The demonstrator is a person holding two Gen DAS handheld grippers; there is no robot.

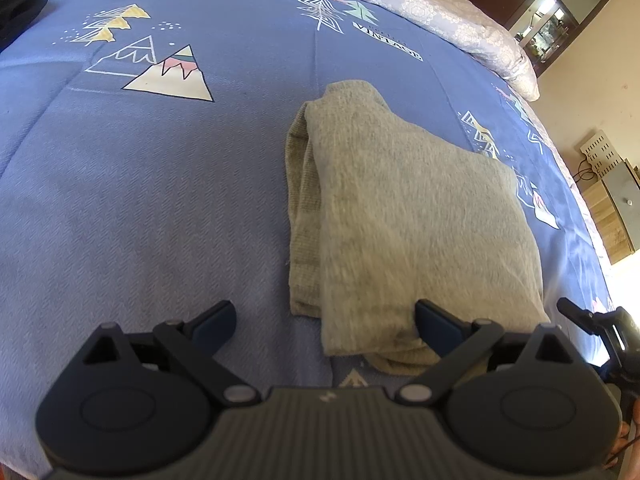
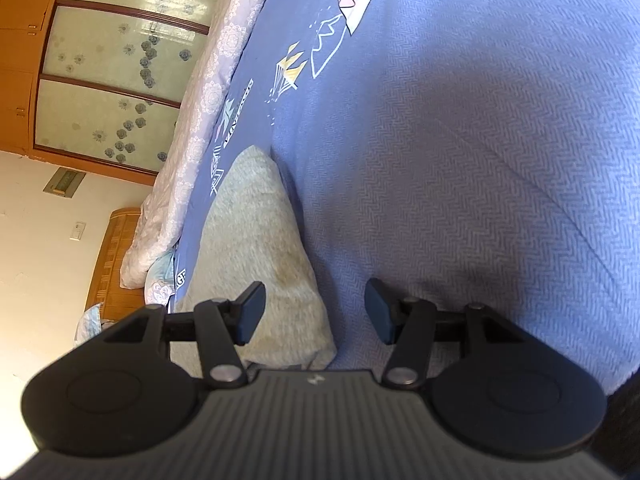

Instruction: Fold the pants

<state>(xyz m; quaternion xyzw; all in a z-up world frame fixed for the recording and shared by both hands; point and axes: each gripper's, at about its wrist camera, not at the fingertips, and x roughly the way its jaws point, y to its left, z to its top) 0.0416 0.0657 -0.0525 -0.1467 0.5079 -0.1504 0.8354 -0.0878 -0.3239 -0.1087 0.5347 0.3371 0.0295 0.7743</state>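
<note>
The grey pants (image 1: 404, 216) lie folded into a thick rectangular bundle on the blue bedspread (image 1: 160, 200). My left gripper (image 1: 324, 316) is open and empty, just above the bundle's near left corner. In the right wrist view the pants (image 2: 256, 248) stretch away from the camera. My right gripper (image 2: 316, 312) is open and empty, with its jaws either side of the bundle's near corner. The right gripper also shows at the right edge of the left wrist view (image 1: 600, 328).
The bedspread has mountain and tree prints (image 1: 168, 76). A pale floral quilt (image 1: 448, 12) lies along the far edge of the bed. A dark garment (image 1: 16, 12) sits at the far left. A wardrobe (image 2: 112, 68) and a wooden headboard (image 2: 116, 256) stand beyond the bed.
</note>
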